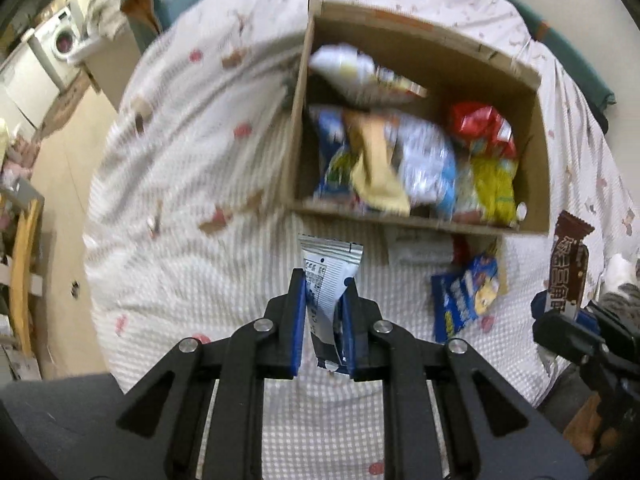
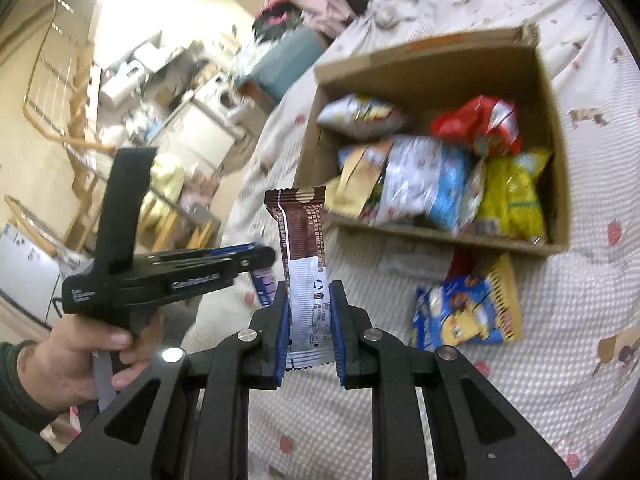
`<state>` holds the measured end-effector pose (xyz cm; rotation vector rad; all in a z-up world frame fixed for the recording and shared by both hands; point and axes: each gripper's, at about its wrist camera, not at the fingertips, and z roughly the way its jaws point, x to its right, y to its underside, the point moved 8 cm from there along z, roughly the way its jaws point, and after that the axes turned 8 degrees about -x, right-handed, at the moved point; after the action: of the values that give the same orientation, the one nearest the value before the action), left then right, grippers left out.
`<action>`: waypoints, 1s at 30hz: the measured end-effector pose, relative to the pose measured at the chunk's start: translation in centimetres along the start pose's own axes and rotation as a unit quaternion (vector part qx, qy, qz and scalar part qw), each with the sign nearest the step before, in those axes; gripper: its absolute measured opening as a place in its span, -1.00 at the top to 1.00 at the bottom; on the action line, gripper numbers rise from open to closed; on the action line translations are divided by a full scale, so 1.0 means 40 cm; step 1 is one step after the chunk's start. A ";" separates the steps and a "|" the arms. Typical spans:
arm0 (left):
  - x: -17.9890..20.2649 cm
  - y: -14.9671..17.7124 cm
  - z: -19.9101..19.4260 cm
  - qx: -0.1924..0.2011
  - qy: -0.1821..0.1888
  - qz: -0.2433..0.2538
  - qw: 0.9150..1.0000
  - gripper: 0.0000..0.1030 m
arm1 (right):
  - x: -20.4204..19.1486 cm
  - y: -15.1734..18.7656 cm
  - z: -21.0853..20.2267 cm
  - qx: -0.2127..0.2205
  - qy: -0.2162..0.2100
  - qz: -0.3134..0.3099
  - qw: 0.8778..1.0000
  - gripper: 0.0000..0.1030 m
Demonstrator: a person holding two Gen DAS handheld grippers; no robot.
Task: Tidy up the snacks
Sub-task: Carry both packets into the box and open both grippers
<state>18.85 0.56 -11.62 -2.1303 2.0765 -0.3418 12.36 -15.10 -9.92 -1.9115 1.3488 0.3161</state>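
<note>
My left gripper (image 1: 325, 280) is shut on a silver and blue snack packet (image 1: 326, 280), held upright above the bedspread. My right gripper (image 2: 309, 292) is shut on a brown and white snack bar (image 2: 302, 256), also upright; the same bar (image 1: 570, 264) shows at the right edge of the left wrist view. A cardboard box (image 1: 532, 152) (image 2: 558, 128) lies open on the bed beyond both grippers, filled with several snack bags. In front of the box a blue and yellow snack bag (image 1: 466, 296) (image 2: 464, 308) lies on the bedspread.
The box rests on a white patterned bedspread (image 1: 200, 184) (image 2: 560, 360). A person's hand (image 2: 76, 356) holds the left gripper's handle at the left of the right wrist view. Beyond the bed are a washing machine (image 1: 64, 38), wooden furniture (image 1: 24, 268) and clutter on the floor.
</note>
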 end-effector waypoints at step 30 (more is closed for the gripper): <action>0.160 -0.274 -0.061 0.106 0.001 0.026 0.994 0.74 | 0.180 -0.225 -0.105 0.113 0.020 0.075 0.991 0.62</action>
<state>28.88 -5.33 -6.01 -1.9521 1.9929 -0.5323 22.40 -21.68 -7.35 -1.6413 1.4930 0.1895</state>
